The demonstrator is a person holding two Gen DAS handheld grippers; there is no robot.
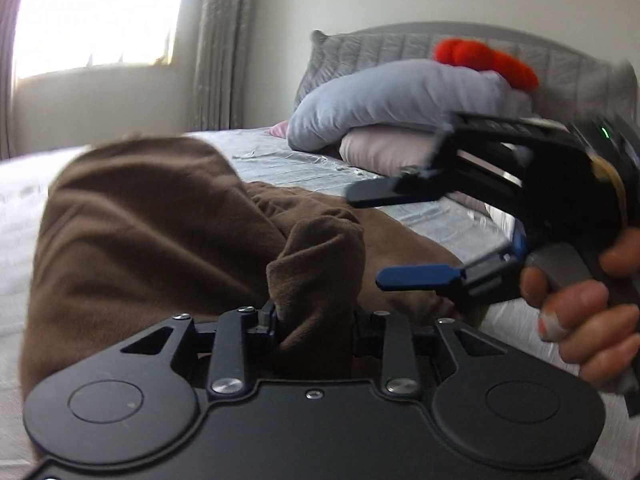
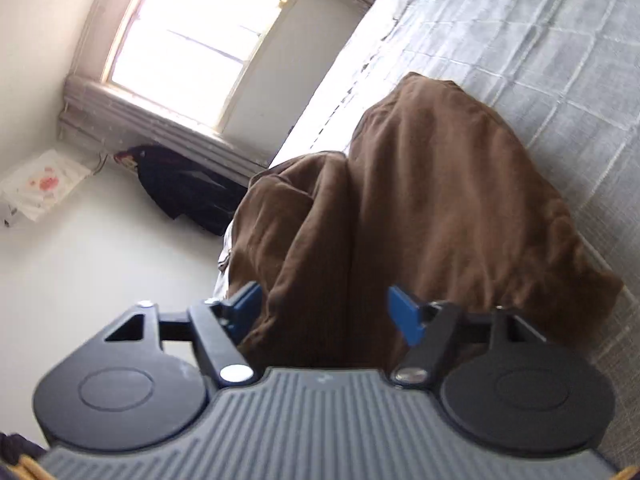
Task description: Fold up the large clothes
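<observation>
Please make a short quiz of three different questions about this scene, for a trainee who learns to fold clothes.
1. True or false: the left gripper is shut on the brown garment.
2. The right gripper is: A) open, B) shut on a pillow, C) out of view?
3. Fill in: the garment lies on the ___.

Key: 1 true; 2 A, fingers spread with nothing clamped; 3 bed.

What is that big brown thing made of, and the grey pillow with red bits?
The brown garment looks like soft, matte knit cloth, perhaps fleece: it slumps in thick, rounded folds without shine. The grey pillow looks like plush fabric, smooth and puffy; its red tufts look fuzzy, though blurred.
</observation>
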